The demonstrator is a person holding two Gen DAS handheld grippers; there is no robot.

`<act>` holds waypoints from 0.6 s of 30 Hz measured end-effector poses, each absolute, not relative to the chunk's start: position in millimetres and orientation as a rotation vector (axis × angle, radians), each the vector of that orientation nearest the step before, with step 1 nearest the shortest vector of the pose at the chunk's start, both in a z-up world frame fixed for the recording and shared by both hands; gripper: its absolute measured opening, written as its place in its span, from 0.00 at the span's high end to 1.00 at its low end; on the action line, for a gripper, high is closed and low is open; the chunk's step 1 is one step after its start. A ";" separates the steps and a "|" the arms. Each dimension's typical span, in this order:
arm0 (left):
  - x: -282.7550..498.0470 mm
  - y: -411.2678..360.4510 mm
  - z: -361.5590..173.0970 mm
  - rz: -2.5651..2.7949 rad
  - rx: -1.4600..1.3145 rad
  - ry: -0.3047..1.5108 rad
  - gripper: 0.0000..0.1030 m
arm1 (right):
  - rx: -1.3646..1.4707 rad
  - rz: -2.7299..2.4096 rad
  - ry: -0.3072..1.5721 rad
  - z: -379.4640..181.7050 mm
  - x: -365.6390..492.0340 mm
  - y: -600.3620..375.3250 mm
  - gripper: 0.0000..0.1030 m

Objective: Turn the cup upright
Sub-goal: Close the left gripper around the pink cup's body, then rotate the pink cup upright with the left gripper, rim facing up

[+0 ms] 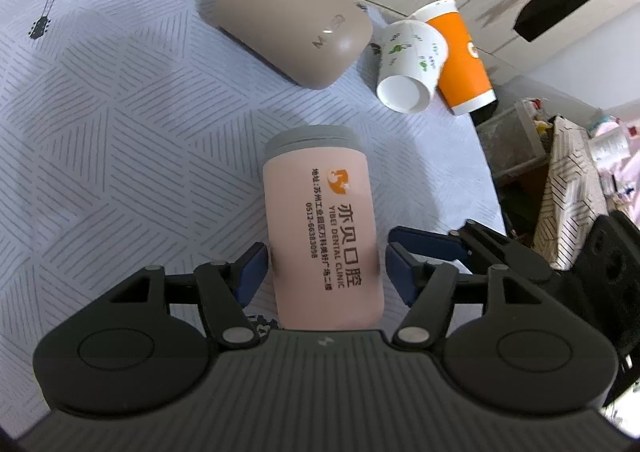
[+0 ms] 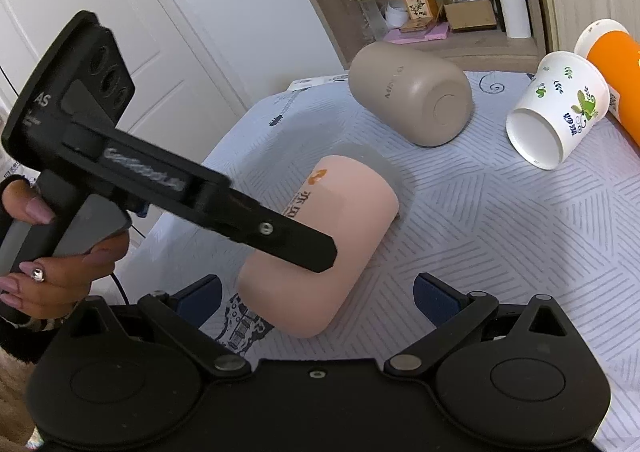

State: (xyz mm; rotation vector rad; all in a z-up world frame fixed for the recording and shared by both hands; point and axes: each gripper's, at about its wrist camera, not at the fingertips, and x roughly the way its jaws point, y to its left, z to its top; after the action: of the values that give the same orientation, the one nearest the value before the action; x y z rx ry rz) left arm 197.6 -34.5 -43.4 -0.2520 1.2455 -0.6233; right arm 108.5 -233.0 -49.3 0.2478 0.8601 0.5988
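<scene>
A pink cup [image 1: 320,236] with a grey rim and dental clinic print lies on its side on the patterned tablecloth [image 1: 100,140]. My left gripper [image 1: 324,264] is open, its blue pads on either side of the cup's base end, not clamped. In the right wrist view the pink cup [image 2: 340,220] lies ahead of my right gripper [image 2: 316,296], which is open and empty. The left gripper's finger [image 2: 296,240] reaches over the cup there.
A taupe cup [image 1: 296,28] lies on its side further back. A white leaf-print paper cup [image 1: 412,64] and an orange paper cup [image 1: 464,60] lie near the table's right edge. A wooden shelf [image 2: 440,12] with bottles and boxes stands behind.
</scene>
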 end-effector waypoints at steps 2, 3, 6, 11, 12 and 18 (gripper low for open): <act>197.4 -30.2 -38.6 -0.647 -0.233 1.229 0.34 | 0.256 0.607 0.870 -49.3 111.8 -230.7 0.00; 197.6 -27.6 -35.8 -0.657 -0.223 1.213 0.33 | 0.259 0.609 0.875 -49.6 113.0 -229.4 0.00; 202.3 -22.8 -33.2 -0.681 -0.224 1.190 0.33 | 0.274 0.610 0.898 -51.2 122.4 -223.5 0.00; 213.5 -16.0 -38.0 -0.723 -0.251 1.179 0.33 | 0.315 0.611 0.962 -55.6 138.5 -218.7 0.00; 215.4 -14.8 -39.9 -0.735 -0.261 1.180 0.33 | 0.321 0.600 0.966 -56.6 140.8 -219.7 0.00; 227.4 -12.5 -54.9 -0.771 -0.320 1.196 0.33 | 0.326 0.584 0.993 -58.1 146.2 -223.7 0.08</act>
State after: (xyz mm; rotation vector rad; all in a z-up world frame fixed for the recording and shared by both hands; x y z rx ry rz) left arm 227.4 -12.5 -54.9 -0.3196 1.1963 -0.7715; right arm 146.2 -223.7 -58.1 0.3261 0.9931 0.5843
